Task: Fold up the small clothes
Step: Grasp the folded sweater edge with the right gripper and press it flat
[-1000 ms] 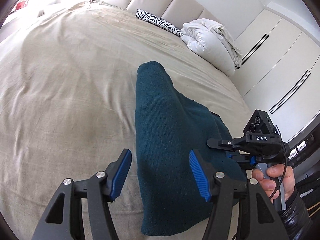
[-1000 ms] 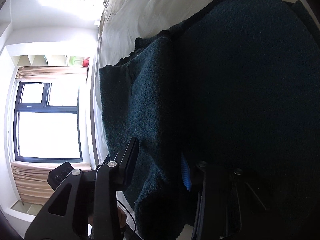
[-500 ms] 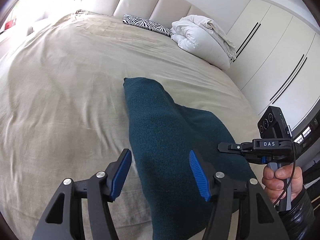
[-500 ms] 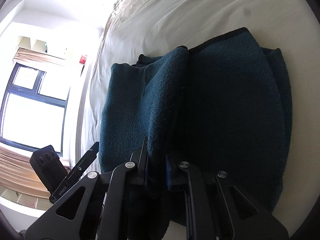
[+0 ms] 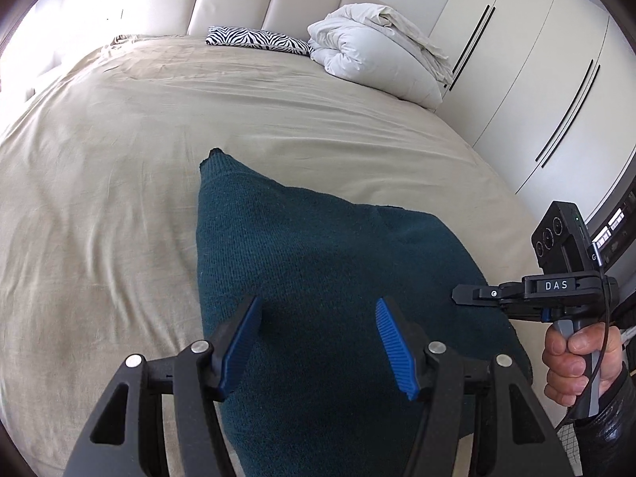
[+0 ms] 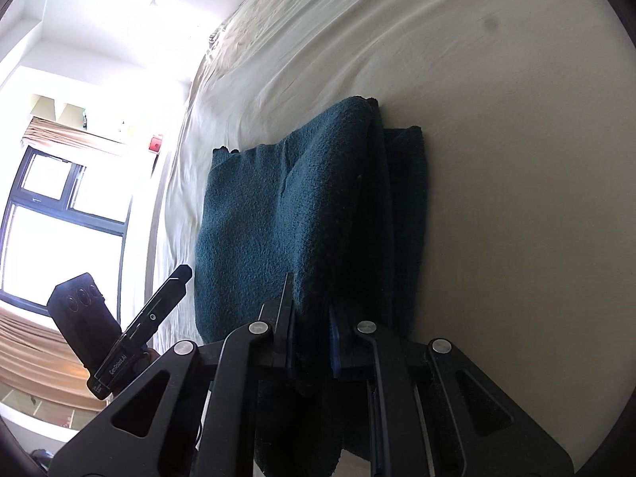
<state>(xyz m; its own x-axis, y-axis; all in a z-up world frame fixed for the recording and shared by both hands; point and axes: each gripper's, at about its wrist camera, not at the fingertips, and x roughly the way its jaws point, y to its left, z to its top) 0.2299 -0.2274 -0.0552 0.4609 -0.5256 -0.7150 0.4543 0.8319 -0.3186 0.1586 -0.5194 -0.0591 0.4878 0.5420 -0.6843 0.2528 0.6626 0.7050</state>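
Dark teal knitted garment (image 5: 318, 278), thick and fuzzy, lying partly folded on the beige bedsheet (image 5: 119, 198), near the bed's close edge and well apart from the zebra-print pillow (image 5: 258, 37) and the bundled white duvet (image 5: 373, 51) by the padded headboard. Right gripper (image 6: 312, 338) with jaws that have just been closing, now pinched narrow on a doubled edge of the knit, cloth bunched between the blue pads (image 6: 333, 338) and hanging below them in the right wrist view. Left gripper (image 5: 318, 342) hovering above the garment's near part, jaws standing moderately wide, nothing between them, pads apparently clear of the fabric. Likely step: carrying the gripped edge across to lay another fold. Risks from here: a pinch taken on only the upper layers, letting the lower ply slip out and the fold open crookedly; a thick, springy knit sliding from a narrow bite if tugged sideways rather than lifted; the free far corner dragging on the sheet and rucking both, since no second grip steadies it; the left tool, if lowered late, catching a single ply and skewing the stack.
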